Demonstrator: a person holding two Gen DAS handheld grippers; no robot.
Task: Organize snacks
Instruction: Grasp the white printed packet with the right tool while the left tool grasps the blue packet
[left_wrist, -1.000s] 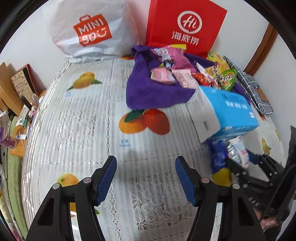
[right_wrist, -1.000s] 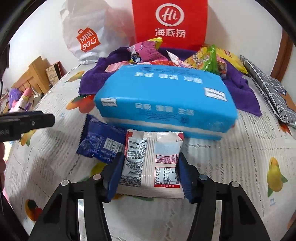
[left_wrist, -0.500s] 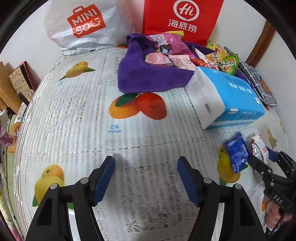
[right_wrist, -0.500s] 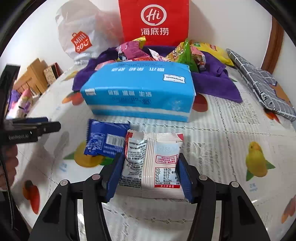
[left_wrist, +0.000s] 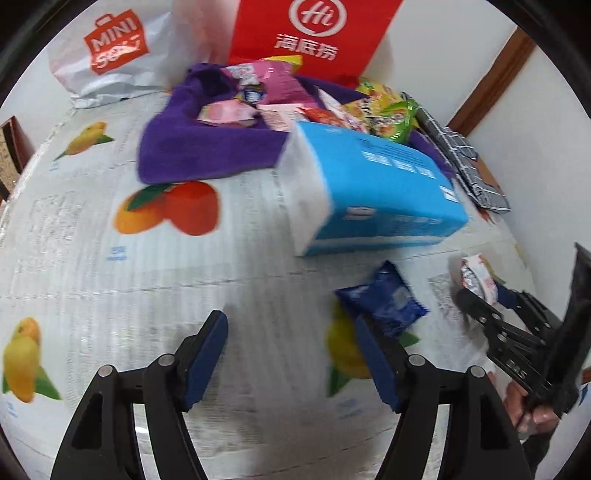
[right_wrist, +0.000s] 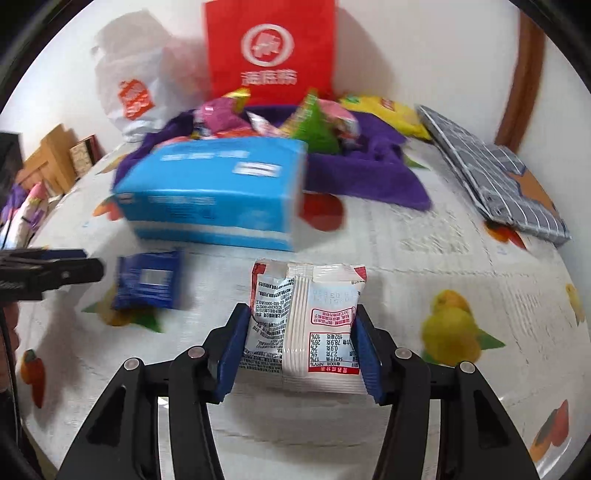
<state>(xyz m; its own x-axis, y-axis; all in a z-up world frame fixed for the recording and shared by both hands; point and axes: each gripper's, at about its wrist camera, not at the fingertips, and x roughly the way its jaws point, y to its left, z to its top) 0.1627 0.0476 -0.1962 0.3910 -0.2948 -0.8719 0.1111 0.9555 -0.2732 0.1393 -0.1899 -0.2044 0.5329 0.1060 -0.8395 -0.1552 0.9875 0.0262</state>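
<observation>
While right gripper (right_wrist: 299, 347) clamps white packet (right_wrist: 306, 317), left gripper's (left_wrist: 291, 354) jaws are opening, empty.

My left gripper (left_wrist: 291, 354) and right gripper (right_wrist: 301, 347) match: black arms with silver screws, ribbed blue pads (right_wrist: 231, 354) lining each jaw's inner face.

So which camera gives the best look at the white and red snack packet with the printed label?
The right wrist view: the white and red snack packet fills the centre, clamped between the right gripper pads, its label readable. The left wrist view shows only a blurred end of it near the right edge.
</observation>
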